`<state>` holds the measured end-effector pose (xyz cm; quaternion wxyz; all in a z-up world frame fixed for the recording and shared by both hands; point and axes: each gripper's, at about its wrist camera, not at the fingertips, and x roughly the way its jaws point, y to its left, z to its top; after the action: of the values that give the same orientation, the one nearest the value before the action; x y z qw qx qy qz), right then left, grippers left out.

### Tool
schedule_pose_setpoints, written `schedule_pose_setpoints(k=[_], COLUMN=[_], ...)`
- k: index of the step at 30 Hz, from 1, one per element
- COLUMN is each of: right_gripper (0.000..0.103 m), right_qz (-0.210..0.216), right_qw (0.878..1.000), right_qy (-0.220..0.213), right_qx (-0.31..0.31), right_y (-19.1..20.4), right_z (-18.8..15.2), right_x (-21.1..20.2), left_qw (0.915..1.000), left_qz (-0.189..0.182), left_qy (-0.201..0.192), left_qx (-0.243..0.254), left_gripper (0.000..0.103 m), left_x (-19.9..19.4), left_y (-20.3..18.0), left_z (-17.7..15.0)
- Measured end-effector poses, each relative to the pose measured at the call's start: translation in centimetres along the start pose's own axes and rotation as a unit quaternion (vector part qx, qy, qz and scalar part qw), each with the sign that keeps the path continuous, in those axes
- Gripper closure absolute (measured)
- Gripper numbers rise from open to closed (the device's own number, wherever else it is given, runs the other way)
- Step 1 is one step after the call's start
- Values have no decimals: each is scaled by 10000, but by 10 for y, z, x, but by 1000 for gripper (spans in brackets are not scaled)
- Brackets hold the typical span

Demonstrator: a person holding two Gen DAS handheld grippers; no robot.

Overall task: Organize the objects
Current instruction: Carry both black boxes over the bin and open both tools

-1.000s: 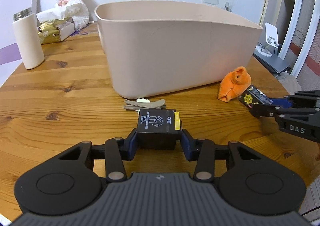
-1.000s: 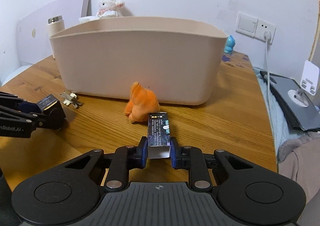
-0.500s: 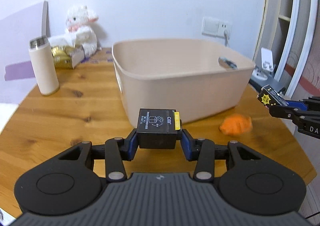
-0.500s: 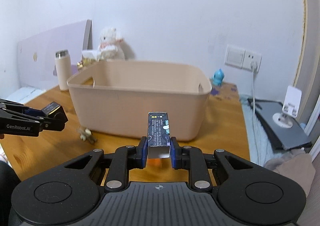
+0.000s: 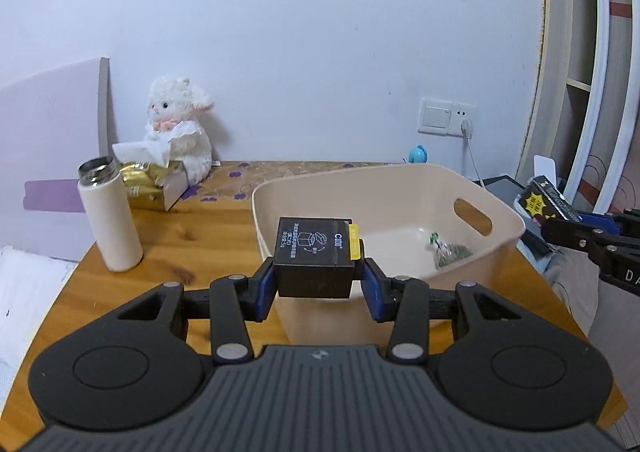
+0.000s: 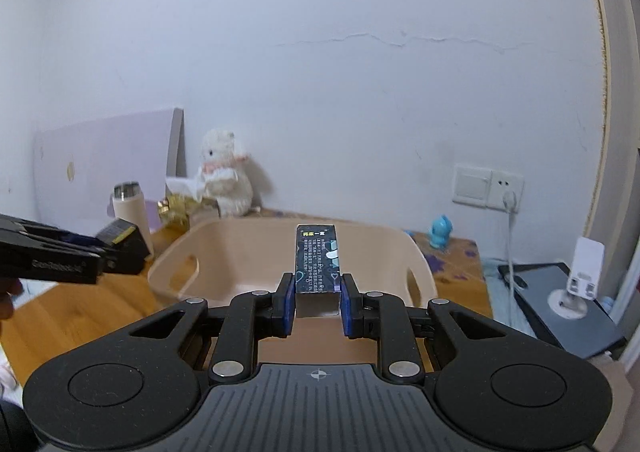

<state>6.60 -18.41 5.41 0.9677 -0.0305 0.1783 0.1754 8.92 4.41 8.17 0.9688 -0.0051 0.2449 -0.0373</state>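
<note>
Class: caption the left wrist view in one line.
Left gripper holds a black box above the beige bin.

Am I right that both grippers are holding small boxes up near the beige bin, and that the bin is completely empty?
Not quite: the beige bin is not empty. The left wrist view shows a small clear packet on its floor. The left gripper and right gripper do each hold a box.

The left gripper [image 5: 319, 284] is matte black plastic with blue finger pads [image 5: 264, 292], silver screws at its linkage joints, two round discs and a ribbed grey housing. The right gripper [image 6: 316, 302] looks the same, with white lettering along each one's side.
</note>
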Motion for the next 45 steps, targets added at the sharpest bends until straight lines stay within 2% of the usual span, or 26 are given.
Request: schedule_pose_setpoints(k=[9, 15, 21, 22, 23, 25, 28, 30, 34, 36, 40, 42, 45], right_gripper=[83, 83, 80, 71, 70, 56, 52, 49, 34, 28, 20, 16, 15], right_qz=[-33, -194, -309, -359, -389, -361, -388, -391, -393, -368, -351, -323, -296], right_qw=[9997, 9978, 9942, 9943, 9942, 9944, 9949, 9954, 9964, 9969, 9966, 9959, 9943], right_qy=[150, 608, 1028, 999, 987, 957, 866, 813, 683, 660, 723, 817, 1003], right_qx=[194, 196, 112, 118, 152, 262, 342, 334, 296, 236, 183, 235, 221], right_y=[18, 22, 26, 26, 26, 25, 23, 23, 20, 19, 14, 10, 8], right_z=[15, 5, -9, -11, -11, -11, -10, -8, -4, -2, -7, -12, -23], right_x=[59, 101, 123, 122, 120, 115, 102, 91, 64, 52, 33, 28, 25], left_qw=[9995, 9975, 9950, 9949, 9945, 9932, 9930, 9937, 9955, 9964, 9975, 9975, 9965], left_qz=[69, 66, 116, 152, 189, 175, 86, 104, 136, 151, 122, 62, 14], left_qy=[266, 652, 968, 946, 960, 1033, 1087, 1034, 848, 730, 551, 563, 622], left_qx=[161, 281, 231, 306, 382, 502, 459, 419, 393, 398, 415, 431, 559], left_gripper=[56, 56, 56, 56, 56, 56, 52, 32, 19, 9, 5, 3, 3], left_x=[71, 116, 135, 135, 135, 137, 135, 129, 106, 91, 61, 49, 37], left_y=[-6, -13, -13, -15, -17, -21, -22, -22, -23, -26, -30, -31, -31], left_z=[26, 26, 15, 14, 13, 12, 12, 12, 18, 20, 19, 14, 3])
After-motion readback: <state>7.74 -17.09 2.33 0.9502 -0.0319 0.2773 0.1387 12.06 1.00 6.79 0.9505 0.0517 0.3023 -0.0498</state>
